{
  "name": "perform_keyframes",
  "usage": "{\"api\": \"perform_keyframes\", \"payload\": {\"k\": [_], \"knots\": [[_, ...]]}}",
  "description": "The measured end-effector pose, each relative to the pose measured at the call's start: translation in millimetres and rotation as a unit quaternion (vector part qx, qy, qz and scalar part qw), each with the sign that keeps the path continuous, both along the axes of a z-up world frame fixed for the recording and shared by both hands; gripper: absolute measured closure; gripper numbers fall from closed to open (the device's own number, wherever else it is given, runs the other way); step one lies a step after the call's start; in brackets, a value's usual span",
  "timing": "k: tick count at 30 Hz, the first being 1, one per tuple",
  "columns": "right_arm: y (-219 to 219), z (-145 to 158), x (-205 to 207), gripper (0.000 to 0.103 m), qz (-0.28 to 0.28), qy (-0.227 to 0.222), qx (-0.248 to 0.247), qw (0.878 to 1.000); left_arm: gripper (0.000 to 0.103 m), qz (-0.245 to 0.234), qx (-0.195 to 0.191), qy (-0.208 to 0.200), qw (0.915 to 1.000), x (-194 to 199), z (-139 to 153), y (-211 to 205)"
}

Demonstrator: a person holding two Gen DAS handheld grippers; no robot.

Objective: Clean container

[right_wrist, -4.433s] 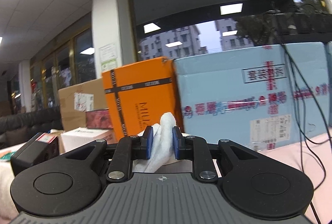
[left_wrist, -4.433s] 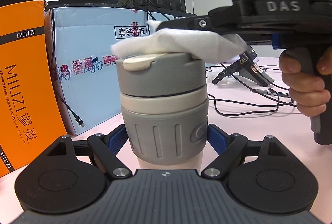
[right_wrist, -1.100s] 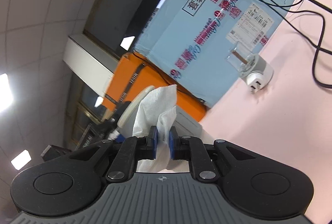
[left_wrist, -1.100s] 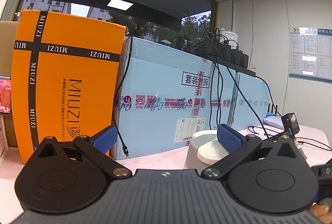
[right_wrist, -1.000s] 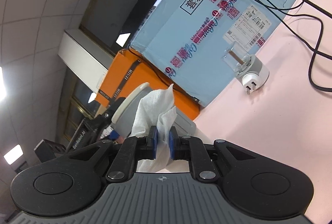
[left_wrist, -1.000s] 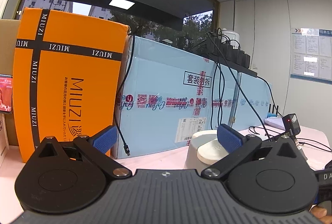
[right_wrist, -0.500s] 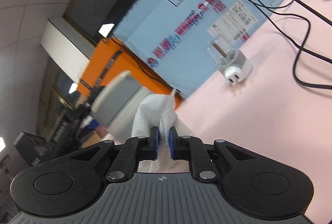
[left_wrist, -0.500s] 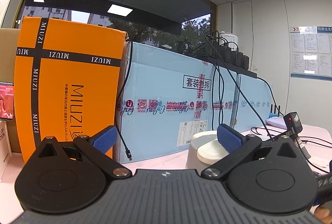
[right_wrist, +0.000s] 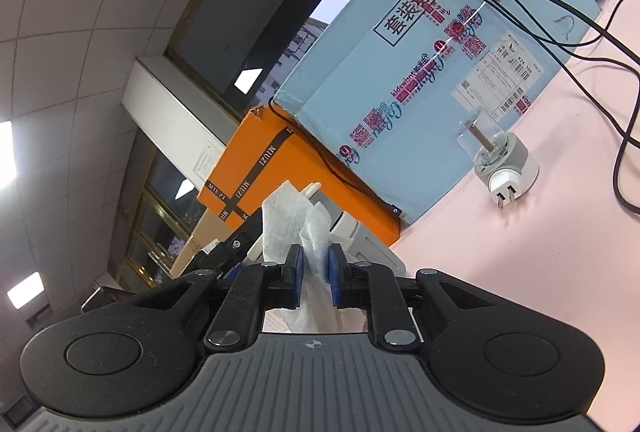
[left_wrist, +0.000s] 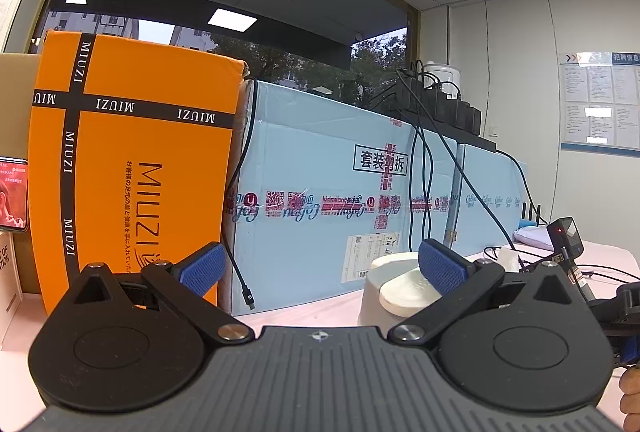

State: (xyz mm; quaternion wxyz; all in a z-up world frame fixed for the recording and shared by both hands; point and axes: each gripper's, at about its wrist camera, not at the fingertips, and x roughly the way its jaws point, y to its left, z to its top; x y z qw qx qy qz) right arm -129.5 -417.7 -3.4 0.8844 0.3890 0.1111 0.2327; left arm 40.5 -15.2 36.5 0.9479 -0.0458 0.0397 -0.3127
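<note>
Container (left_wrist: 384,292) beside wide-open left claw (left_wrist: 320,266); right claw (right_wrist: 313,266) pinches tissue (right_wrist: 296,220)

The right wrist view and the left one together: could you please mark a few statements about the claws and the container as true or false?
1. The right claw pinches a crumpled white wipe. True.
2. The left claw is shut on the grey lidded plastic container. False: it is open, and the container sits low near its right finger.
3. The tall orange cardboard box stands left of the pale blue carton. True.
4. A white plug adapter hangs from the ceiling. False: it lies on the pink table.
</note>
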Motion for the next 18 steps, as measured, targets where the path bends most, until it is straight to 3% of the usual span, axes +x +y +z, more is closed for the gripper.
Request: {"api": "perform_keyframes", "payload": {"k": [2, 4, 9, 14, 18], "knots": [[-1, -1, 0, 0.074, 0.006, -0.002, 0.01, 1.0, 0.0, -0.001, 0.0, 0.0, 1.0, 0, 0, 0], [0, -1, -1, 0.071, 0.013, -0.007, 0.013, 1.0, 0.0, -0.001, -0.001, 0.0, 1.0, 0, 0, 0], [7, 3, -1, 0.073, 0.008, -0.016, -0.016, 1.0, 0.0, 0.001, -0.001, 0.001, 1.0, 1, 0, 0], [17, 7, -4, 0.085, -0.015, -0.02, -0.079, 0.997, 0.0, 0.001, -0.002, 0.001, 1.0, 1, -1, 1], [22, 7, -4, 0.085, -0.016, -0.014, -0.109, 0.994, 0.0, 0.002, -0.002, 0.001, 1.0, 1, 0, 1]]}}
